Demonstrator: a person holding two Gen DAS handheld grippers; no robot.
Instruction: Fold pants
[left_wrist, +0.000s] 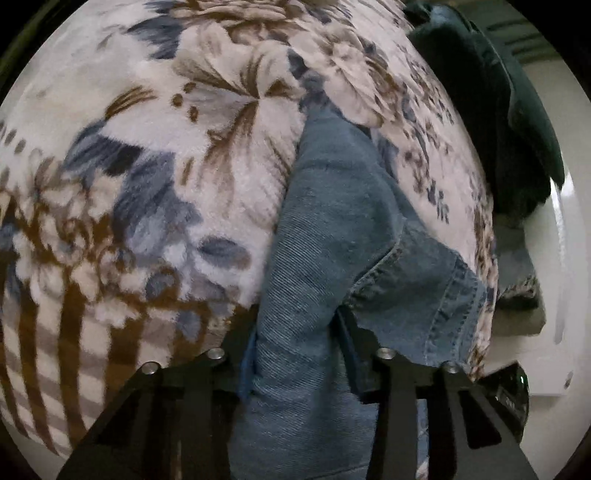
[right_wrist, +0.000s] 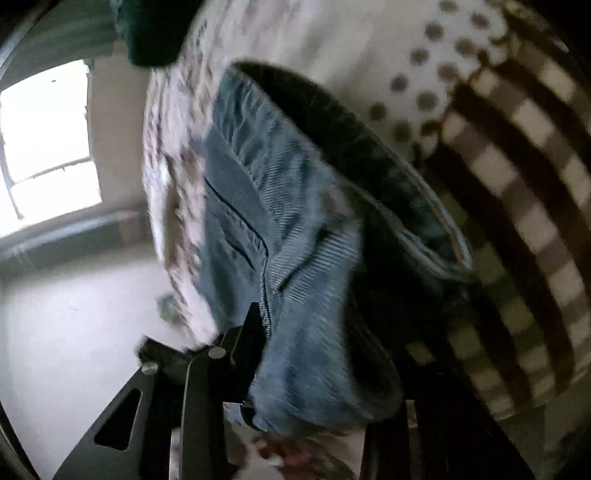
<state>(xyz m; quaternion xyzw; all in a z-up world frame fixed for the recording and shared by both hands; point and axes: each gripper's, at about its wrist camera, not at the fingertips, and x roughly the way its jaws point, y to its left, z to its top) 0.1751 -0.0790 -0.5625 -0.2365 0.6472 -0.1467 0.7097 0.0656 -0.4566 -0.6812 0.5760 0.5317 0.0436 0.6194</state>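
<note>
I saw that the pants (left_wrist: 332, 221) were blue denim cloth, rough, with tiny slanted lines and stitched seams. In my right view the pants (right_wrist: 295, 258) looked ribbed and blurry. Under them lay a blanket (left_wrist: 147, 166), soft and fuzzy, with flowers and brown stripes on it. My left gripper (left_wrist: 299, 354) was hard, black and matt, with small shiny metal bolts. My right gripper (right_wrist: 314, 354) looked the same, black and dull. A dark green cloth (left_wrist: 517, 110) looked soft. The wall (right_wrist: 74, 332) was smooth and white.
</note>
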